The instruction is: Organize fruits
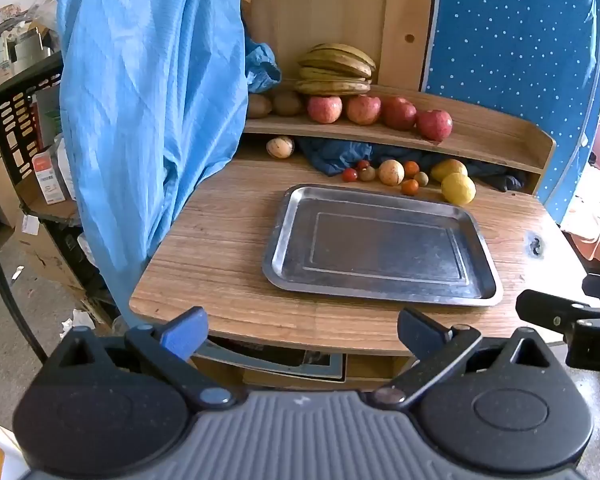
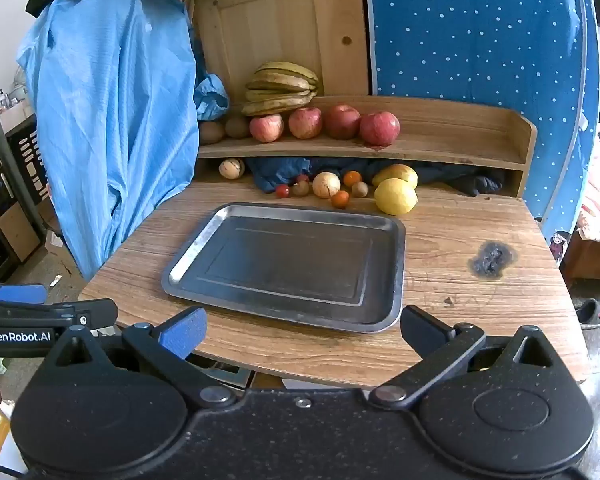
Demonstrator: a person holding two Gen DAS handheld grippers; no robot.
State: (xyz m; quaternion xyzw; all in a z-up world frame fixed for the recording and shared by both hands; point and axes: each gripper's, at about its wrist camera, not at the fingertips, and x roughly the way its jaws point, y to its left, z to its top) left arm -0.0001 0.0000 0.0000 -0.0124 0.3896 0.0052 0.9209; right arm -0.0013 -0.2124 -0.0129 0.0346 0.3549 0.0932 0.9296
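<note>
You are holding both the left gripper (image 1: 302,330) and the right gripper (image 2: 302,330) wide apart, gripping nothing, near the bare rectangular steel tray (image 2: 188,256); four red apples (image 2: 342,121) and brownish bananas (image 2: 280,88) are sitting on the far wooden shelf (image 2: 452,140).

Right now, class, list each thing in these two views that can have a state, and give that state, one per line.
Left gripper: open, holding nothing.
Right gripper: open, holding nothing.
Metal tray: empty, flat on the table.
Apples: four in a row on the shelf.
Bananas: bunch on shelf, behind apples.
Lemon: on table, beyond tray.
Blue cloth: hanging over the table's left edge.
</note>
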